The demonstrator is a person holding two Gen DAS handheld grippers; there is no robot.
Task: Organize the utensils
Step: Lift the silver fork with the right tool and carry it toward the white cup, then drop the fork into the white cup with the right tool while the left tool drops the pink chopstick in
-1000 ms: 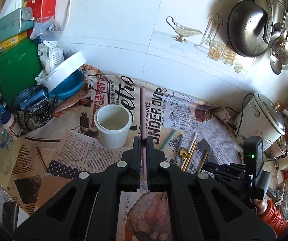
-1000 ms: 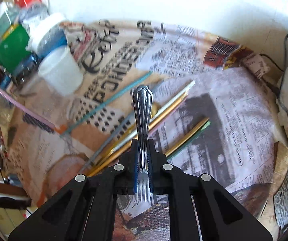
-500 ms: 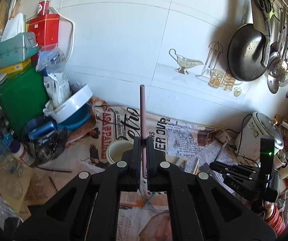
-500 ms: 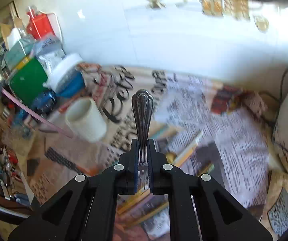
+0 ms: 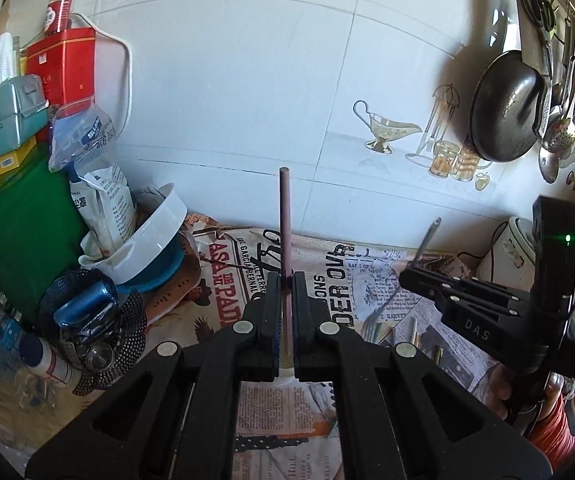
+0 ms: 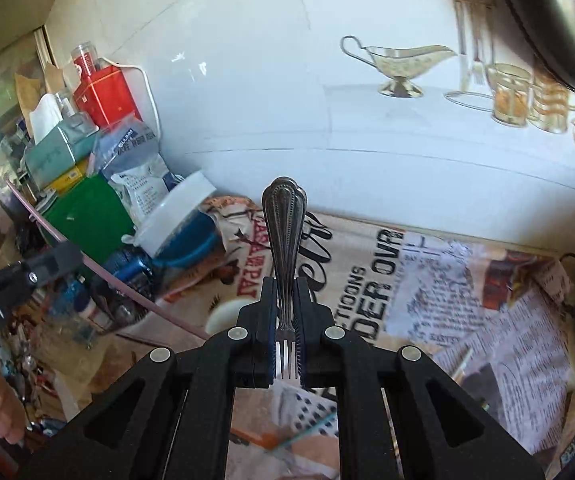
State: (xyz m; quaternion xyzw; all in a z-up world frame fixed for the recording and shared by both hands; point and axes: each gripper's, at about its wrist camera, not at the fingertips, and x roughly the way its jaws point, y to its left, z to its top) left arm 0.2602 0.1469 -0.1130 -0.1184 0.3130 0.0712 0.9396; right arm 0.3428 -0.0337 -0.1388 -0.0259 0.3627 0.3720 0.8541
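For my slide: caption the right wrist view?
Right claw shut on a silver fork, handle forward.

Two black hand-held grippers are in view: the left hand-held gripper [image 5: 285, 300] and the right hand-held gripper [image 6: 286, 304]. One slim mauve chopstick [image 5: 285, 216], one ornate silver fork [image 6: 284, 236], one red tin [image 5: 65, 66], one green box [image 5: 19, 220] and one black hanging wok [image 5: 505, 108] show.

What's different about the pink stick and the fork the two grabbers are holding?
The pink chopstick is thin, plain, round and matte; the fork is silver metal with a wide, patterned handle. The left gripper grips the chopstick; the right gripper grips the fork near its tines. Both point up and away, each clamped tight.
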